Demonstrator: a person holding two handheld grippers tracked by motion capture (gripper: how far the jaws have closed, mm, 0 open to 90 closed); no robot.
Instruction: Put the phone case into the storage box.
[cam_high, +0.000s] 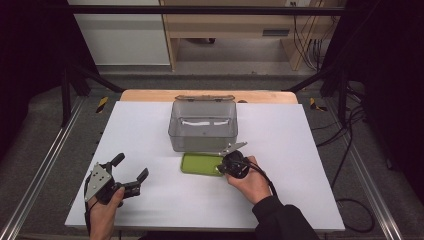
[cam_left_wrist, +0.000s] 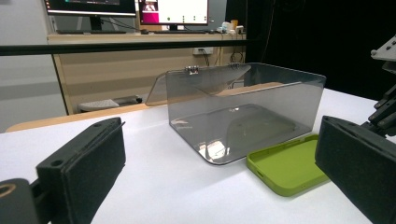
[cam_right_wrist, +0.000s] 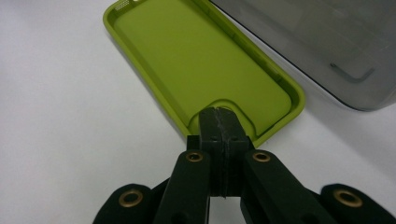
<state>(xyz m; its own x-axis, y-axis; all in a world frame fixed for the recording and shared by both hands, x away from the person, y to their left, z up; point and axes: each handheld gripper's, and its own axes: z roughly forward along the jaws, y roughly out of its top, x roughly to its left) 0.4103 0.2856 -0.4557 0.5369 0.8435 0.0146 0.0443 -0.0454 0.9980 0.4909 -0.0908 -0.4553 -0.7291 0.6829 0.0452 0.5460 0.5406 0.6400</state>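
Observation:
A lime-green phone case (cam_high: 200, 164) (cam_left_wrist: 287, 163) (cam_right_wrist: 205, 60) lies hollow side up on the white table, just in front of a clear grey plastic box (cam_high: 202, 125) (cam_left_wrist: 243, 112) (cam_right_wrist: 327, 42) whose hinged lid hangs open at the back. My right gripper (cam_high: 221, 169) (cam_right_wrist: 219, 116) is shut, its tips down on the case's near end just inside the rim; I see nothing clamped between the pads. Over at the front left of the table, my left gripper (cam_high: 132, 166) (cam_left_wrist: 219, 177) is open and holds nothing, pointing toward the box and case.
The white table top (cam_high: 280, 150) has bare room left and right of the box. A wooden strip (cam_high: 150, 95) runs along its far edge. Black frame bars and cables stand beyond the table. The box looks empty inside.

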